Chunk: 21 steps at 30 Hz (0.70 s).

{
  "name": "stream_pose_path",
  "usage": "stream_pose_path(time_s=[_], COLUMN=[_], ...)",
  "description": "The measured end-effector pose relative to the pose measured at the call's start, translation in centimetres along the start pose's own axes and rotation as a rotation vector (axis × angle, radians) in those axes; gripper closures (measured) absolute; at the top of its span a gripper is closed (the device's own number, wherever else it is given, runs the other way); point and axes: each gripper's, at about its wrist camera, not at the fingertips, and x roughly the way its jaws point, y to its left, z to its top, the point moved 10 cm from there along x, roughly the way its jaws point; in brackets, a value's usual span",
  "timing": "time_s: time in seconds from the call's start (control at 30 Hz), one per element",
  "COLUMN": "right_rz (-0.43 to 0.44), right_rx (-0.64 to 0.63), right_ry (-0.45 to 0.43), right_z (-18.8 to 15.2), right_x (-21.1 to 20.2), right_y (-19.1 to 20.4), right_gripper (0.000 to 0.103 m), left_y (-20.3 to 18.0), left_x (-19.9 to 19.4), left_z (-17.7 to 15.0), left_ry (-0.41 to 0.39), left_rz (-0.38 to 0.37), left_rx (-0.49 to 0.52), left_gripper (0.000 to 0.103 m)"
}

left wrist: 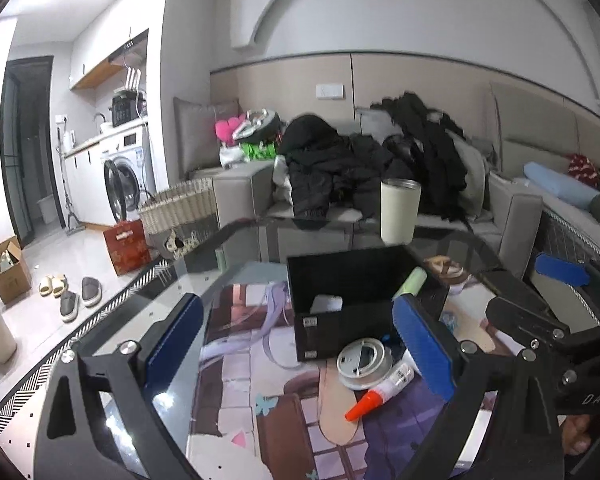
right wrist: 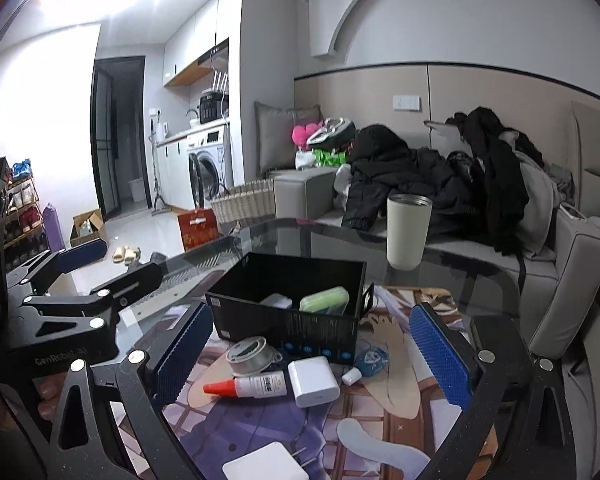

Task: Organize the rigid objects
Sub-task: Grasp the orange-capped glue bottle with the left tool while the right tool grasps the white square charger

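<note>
Only the right view shows the white charger on the tabletop near the glue tube. The black box holds a green case and perhaps an adapter. Both claws are released, empty.

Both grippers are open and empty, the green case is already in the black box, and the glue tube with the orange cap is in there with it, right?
Not quite. The glue tube still lies on the mat in front of the black box, as the right wrist view shows. The rest holds: the green case is in the box, and the left gripper and right gripper are open and empty.
</note>
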Motion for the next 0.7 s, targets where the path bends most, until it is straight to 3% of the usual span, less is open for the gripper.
stream_pose_path(time_s=[0.13,0.43,0.7], right_rz=[0.008,0.089,0.085], right_rx=[0.009,0.096,0.079], right_ry=[0.09,0.432,0.538], right_z=[-1.3,-8.2,-12.3], right_x=[1.2,2.9,3.1], right_y=[0.0,1.7,2.9], right_gripper=[0.002,0.002,0.003], left_y=[-0.1,-0.4,-1.7], left_x=[1.2,3.8,4.5], left_z=[-1.3,-5.1,-7.1], left_ry=[0.08,0.268,0.341], left_rz=[-0.013,-0.001,-0.01], left_rx=[0.01,0.061,0.116], left_gripper=[0.006,0.006,0.006])
